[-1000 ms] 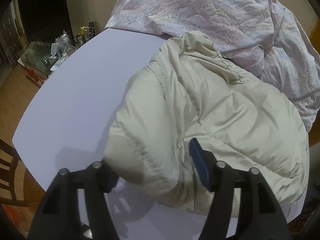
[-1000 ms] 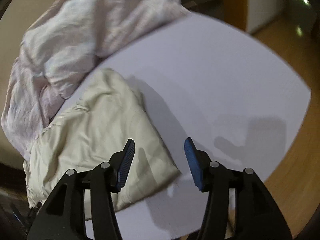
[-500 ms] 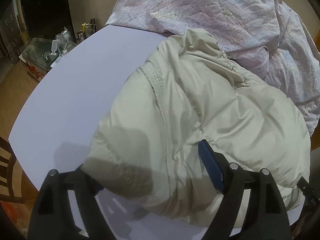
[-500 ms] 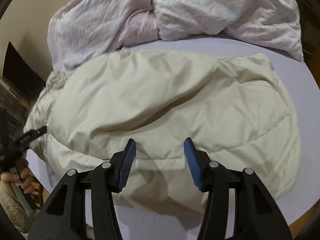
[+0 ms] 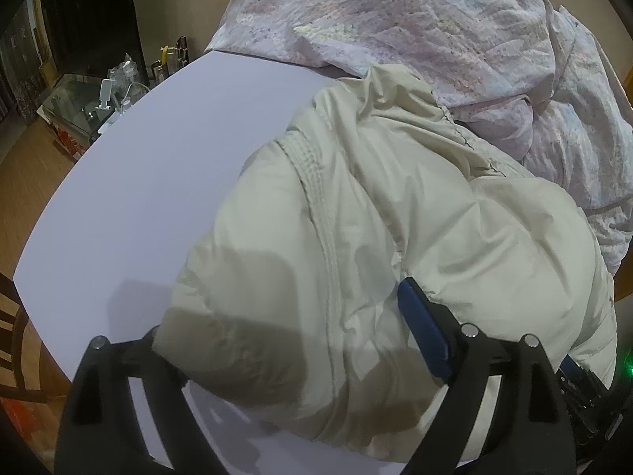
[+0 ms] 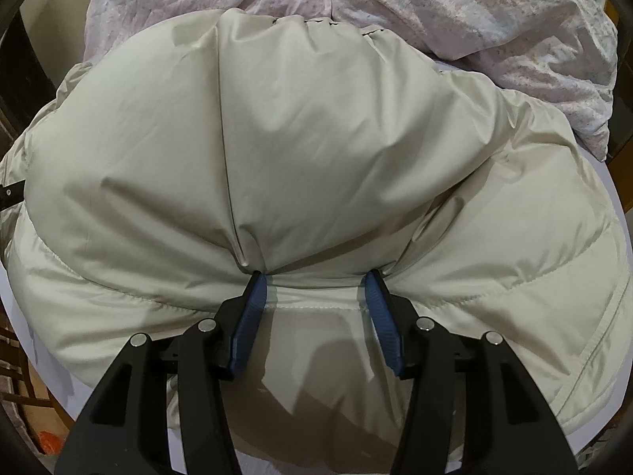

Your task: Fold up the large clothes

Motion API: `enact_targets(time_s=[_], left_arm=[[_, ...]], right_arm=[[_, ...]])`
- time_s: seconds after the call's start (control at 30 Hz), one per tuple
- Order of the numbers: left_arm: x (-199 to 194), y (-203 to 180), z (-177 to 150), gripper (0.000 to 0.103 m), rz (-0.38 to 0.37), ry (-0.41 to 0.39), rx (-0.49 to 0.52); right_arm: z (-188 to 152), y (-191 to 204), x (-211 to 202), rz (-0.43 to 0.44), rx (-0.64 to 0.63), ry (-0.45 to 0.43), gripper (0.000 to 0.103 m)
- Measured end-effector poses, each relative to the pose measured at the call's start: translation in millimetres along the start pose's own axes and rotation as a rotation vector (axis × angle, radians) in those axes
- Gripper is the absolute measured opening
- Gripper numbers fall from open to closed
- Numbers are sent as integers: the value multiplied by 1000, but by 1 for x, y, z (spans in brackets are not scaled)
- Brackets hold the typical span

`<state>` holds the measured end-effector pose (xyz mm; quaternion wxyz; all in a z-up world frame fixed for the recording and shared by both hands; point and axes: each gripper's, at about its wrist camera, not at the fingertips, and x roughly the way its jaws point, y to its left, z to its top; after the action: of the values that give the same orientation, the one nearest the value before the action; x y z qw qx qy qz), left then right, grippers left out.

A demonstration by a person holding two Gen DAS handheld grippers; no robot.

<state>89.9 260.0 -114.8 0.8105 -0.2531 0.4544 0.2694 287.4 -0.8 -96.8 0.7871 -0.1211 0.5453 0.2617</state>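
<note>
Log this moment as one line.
left gripper: jaws opening, puffer jacket corner between | right gripper: jaws pressing into jacket fold | jacket on white table

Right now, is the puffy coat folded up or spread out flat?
Folded, bunched. The puffy coat lies doubled in a thick mound on the table.

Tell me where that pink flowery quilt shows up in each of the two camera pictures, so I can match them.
Left wrist view: the pink quilt fills the top and right, behind the cream puffer jacket.
Right wrist view: the quilt runs across the top edge and down the upper right corner, beyond the jacket.
Shared landmark: the jacket's dark zipper line where it meets the quilt.
</note>
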Motion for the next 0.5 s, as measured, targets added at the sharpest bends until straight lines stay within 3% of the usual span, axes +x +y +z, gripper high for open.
enact_targets(time_s=[0.5], left_arm=[[9,3,6,88,-14,14,-36]], right_arm=[[4,2,2,-4,-8,7,54]])
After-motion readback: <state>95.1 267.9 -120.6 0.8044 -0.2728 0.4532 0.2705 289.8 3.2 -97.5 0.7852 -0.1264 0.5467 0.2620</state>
